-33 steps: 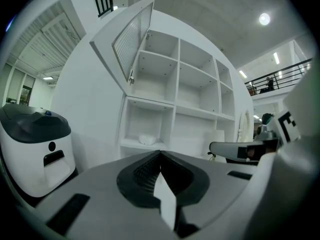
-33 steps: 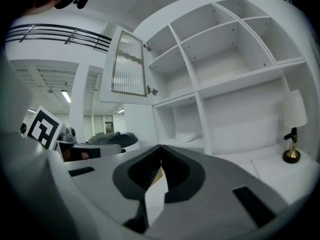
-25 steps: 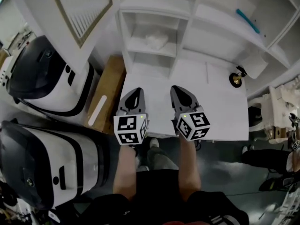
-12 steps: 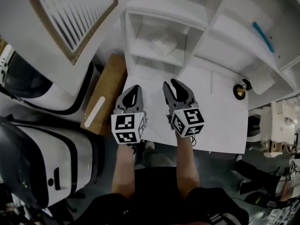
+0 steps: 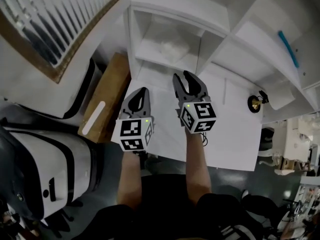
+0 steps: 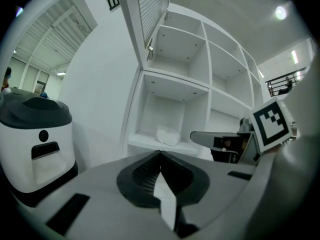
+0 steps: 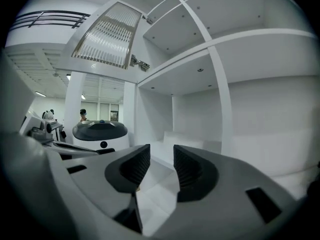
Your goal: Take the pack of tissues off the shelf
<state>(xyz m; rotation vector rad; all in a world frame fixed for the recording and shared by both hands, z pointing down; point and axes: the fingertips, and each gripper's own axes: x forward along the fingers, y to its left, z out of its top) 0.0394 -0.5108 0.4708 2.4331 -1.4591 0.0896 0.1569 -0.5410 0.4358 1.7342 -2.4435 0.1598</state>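
The pack of tissues [image 5: 170,48] [image 6: 167,135] is a soft white bundle lying in the lower left compartment of the white shelf unit [image 5: 212,39]. Both grippers hover over the white table [image 5: 235,134] in front of it, pointing at the shelf. My right gripper [image 5: 188,80] [image 7: 161,156] is the closer one, a short way from the shelf's front edge; its jaws have just been opening and stand apart with nothing between them. My left gripper [image 5: 140,95] [image 6: 160,155] sits further back and to the left, jaws closed together and empty. In the right gripper view I cannot make out the pack.
Large white and black machines [image 5: 45,154] stand on the floor at the left, beside a cardboard box [image 5: 102,104]. A slatted cabinet door [image 5: 45,29] hangs open above them. A small brass and black object [image 5: 255,103] sits on the table's right; a blue item [image 5: 290,49] lies on a right-hand shelf.
Both grippers have moved forward over the table toward the shelf, the right one further. The right jaws went from closed to apart. The left jaws stayed closed.
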